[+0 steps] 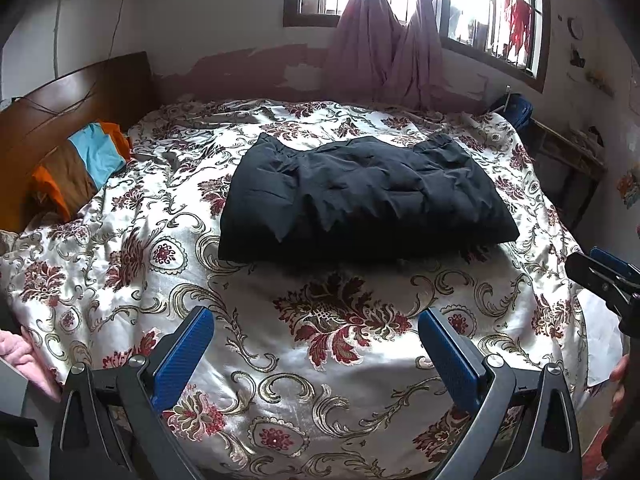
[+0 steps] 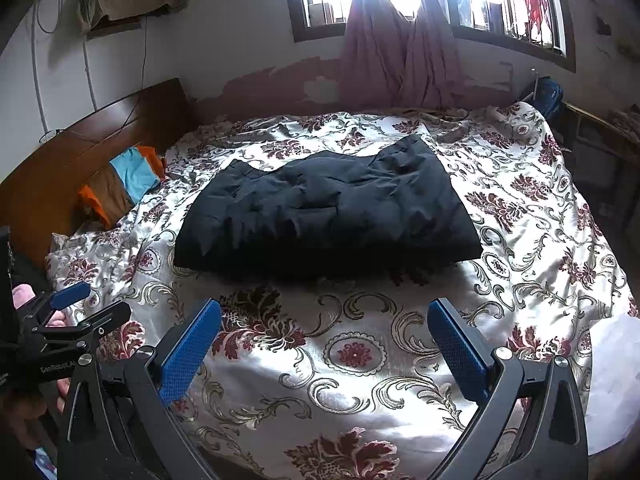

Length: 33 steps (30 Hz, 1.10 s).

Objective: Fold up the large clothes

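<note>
A dark padded garment lies folded into a thick rectangle in the middle of the floral bedspread; it also shows in the right wrist view. My left gripper is open and empty, held over the bedspread well in front of the garment. My right gripper is open and empty, also in front of the garment and apart from it. The right gripper's tip shows at the right edge of the left wrist view. The left gripper shows at the left edge of the right wrist view.
An orange, blue and brown cloth lies by the wooden headboard at the left. Tied pink curtains hang under the window behind the bed. A blue bag and a low shelf stand at the far right.
</note>
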Each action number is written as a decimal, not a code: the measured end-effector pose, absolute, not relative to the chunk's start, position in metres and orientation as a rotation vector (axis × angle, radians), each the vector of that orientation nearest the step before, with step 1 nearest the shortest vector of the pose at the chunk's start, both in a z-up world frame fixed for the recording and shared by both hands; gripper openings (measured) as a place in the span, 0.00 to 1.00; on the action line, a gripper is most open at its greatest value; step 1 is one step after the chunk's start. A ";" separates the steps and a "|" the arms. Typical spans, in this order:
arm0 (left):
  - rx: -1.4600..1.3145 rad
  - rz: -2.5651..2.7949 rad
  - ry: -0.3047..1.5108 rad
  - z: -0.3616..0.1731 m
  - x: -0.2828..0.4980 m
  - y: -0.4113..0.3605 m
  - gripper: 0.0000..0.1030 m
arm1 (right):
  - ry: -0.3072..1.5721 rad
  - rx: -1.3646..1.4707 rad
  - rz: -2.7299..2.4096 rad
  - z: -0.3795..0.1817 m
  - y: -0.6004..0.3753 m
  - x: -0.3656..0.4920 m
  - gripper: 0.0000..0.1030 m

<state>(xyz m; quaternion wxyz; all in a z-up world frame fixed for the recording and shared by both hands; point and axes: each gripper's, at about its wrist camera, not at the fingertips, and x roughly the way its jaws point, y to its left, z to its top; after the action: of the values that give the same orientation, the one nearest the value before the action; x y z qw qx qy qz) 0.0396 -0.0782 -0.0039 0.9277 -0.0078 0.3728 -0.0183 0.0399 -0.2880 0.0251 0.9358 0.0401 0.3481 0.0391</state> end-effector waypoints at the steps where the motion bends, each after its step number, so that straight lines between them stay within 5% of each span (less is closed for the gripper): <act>1: -0.017 -0.037 0.764 -0.004 0.040 -0.078 1.00 | 0.712 0.083 0.080 0.025 -0.288 0.040 0.98; 33: -0.064 -0.045 0.815 -0.003 0.047 -0.082 1.00 | 0.713 0.084 0.068 0.023 -0.289 0.043 0.98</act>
<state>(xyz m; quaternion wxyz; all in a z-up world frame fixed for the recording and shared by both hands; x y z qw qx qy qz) 0.0471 -0.0824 -0.0029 0.9175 -0.0310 0.3960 -0.0217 0.0430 -0.2886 0.0228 0.9358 0.0412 0.3486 0.0332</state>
